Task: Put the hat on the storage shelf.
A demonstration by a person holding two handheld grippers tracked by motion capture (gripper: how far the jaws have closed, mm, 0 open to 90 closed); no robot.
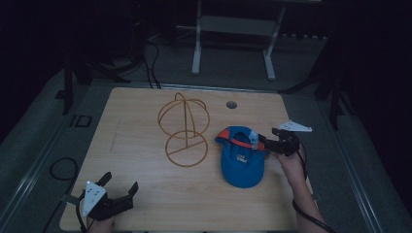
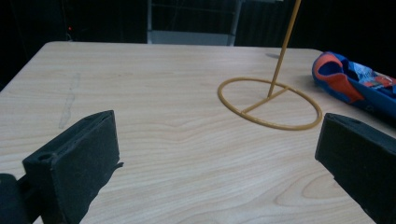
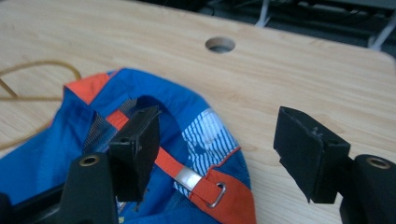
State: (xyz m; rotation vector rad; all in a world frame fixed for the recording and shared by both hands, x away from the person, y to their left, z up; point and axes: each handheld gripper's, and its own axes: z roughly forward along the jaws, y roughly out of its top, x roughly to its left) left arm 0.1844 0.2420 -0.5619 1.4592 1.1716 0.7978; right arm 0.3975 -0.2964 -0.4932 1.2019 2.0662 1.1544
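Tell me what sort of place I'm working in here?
Likely a lab or recording studio: one wooden table with a cable hole, black curtains around it, cables on the grey floor, and a white frame behind.

Dim, underexposed high view with black surroundings; both gripper views brighter, evenly lit, near jaws slightly soft.

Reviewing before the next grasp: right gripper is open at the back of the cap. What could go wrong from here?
1. The right gripper has one jaw inside the cap opening by the orange strap; closing may pinch only the strap or buckle, so the cap hangs lopsided.
2. The wire stand looks light; brushing it with the cap could tip it.
3. The left gripper sits open and far away, unable to steady the stand.
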